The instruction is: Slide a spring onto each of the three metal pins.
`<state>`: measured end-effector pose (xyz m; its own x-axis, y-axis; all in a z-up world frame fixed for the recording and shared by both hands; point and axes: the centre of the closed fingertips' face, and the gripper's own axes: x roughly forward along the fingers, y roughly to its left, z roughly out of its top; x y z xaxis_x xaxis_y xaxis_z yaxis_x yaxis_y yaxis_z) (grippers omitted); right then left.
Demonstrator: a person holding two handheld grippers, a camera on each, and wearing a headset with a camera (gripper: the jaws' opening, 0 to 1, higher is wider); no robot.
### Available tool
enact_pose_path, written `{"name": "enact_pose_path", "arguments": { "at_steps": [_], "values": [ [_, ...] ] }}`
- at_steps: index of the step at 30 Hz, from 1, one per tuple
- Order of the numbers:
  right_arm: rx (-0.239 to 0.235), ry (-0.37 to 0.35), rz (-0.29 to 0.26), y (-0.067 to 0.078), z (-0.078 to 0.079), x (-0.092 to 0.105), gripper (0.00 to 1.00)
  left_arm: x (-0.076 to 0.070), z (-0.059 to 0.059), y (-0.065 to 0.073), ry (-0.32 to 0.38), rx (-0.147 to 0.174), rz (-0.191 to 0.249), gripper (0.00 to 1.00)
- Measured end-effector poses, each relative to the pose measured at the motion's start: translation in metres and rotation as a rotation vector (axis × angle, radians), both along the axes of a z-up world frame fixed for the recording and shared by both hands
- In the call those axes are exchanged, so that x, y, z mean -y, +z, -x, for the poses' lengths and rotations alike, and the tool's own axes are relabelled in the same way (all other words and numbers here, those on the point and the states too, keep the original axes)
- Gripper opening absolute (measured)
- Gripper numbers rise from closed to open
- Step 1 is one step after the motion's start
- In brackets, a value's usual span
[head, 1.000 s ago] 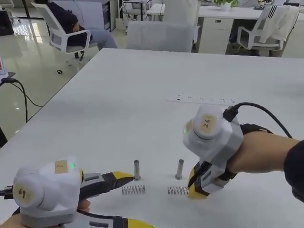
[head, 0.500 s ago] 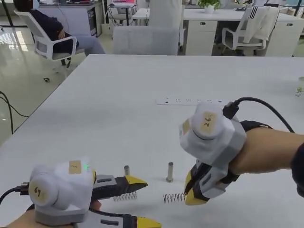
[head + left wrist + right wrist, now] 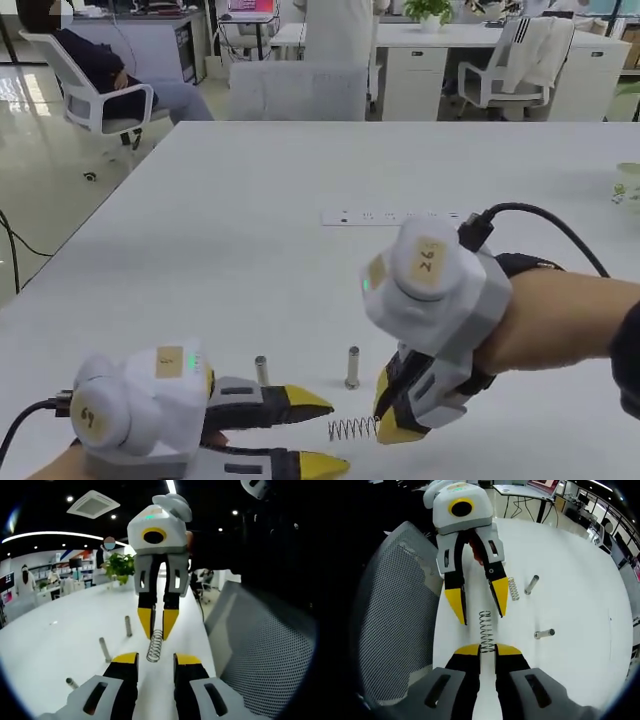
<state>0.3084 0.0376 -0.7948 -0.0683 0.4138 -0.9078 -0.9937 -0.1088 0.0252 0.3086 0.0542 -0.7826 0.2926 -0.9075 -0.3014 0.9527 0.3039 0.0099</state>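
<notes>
The right gripper (image 3: 487,650) has its yellow-tipped jaws pinched on one end of a thin coiled steel spring (image 3: 485,625). The spring sticks out over the white tabletop (image 3: 300,260) towards the left gripper (image 3: 156,658), whose jaws stand apart with nothing between them. Short upright grey metal pins (image 3: 352,367) stand just behind, and those I can see are bare. A second loose spring (image 3: 513,589) lies just beside one of the left gripper's tips. To my eye the trick is to turn the held spring upright with its free end down, centre that open end over the nearer pin, and lower it straight. Gripped at its very end, the coil may droop or bend, so the left jaws could steady it lightly.
</notes>
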Motion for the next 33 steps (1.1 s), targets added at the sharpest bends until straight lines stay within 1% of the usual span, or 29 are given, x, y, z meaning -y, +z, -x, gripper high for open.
{"name": "enact_pose_path", "arguments": {
  "at_steps": [2,3,4,5,7,8,14,17,19,21,23,24,25,29,33],
  "values": [
    [0.003,0.005,-0.001,0.0,0.001,-0.001,0.07,0.001,0.001,0.002,-0.006,0.006,0.01,0.12],
    [0.004,0.007,-0.001,0.001,0.001,-0.001,0.07,0.002,0.002,0.003,-0.007,0.003,0.016,0.09],
    [0.003,0.01,0.0,0.001,0.002,-0.001,0.07,0.002,0.001,0.003,-0.003,0.008,0.015,0.06],
    [0.004,0.012,0.0,0.001,0.002,-0.001,0.07,0.002,0.0,0.003,-0.001,0.012,0.013,0.06],
    [0.004,0.014,0.0,0.001,0.003,-0.002,0.07,0.002,0.001,0.004,-0.004,0.004,0.021,0.04],
    [0.005,0.016,0.002,0.001,0.003,-0.002,0.07,0.002,0.001,0.005,-0.003,0.008,0.022,0.03],
    [0.008,0.028,0.006,0.0,0.004,-0.003,0.07,0.002,0.002,0.004,-0.007,0.009,0.02,0.03],
    [0.009,0.031,0.006,0.0,0.004,-0.003,0.07,0.002,0.003,0.003,-0.007,0.003,0.021,0.03],
    [0.008,0.033,0.003,0.001,0.004,-0.003,0.07,0.002,0.002,0.002,-0.01,0.012,0.012,0.03],
    [0.003,0.033,-0.004,0.002,0.005,-0.005,0.07,0.003,0.002,0.001,-0.01,0.003,0.009,0.04],
    [0.002,0.036,-0.009,0.002,0.006,-0.006,0.07,0.004,0.003,0.0,-0.015,0.011,0.003,0.04],
    [0.0,0.036,-0.008,0.002,0.006,-0.006,0.07,0.004,0.003,0.001,-0.022,0.026,0.0,0.03],
    [0.003,0.038,-0.003,0.002,0.006,-0.006,0.07,0.004,0.003,0.001,-0.023,0.035,-0.002,0.03],
    [0.003,0.038,-0.006,0.003,0.006,-0.006,0.07,0.003,0.003,0.0,-0.024,0.031,-0.005,0.03],
    [0.01,0.035,-0.017,0.011,0.006,-0.009,0.07,0.003,0.003,-0.002,-0.025,0.037,-0.018,0.03]
  ]
}}
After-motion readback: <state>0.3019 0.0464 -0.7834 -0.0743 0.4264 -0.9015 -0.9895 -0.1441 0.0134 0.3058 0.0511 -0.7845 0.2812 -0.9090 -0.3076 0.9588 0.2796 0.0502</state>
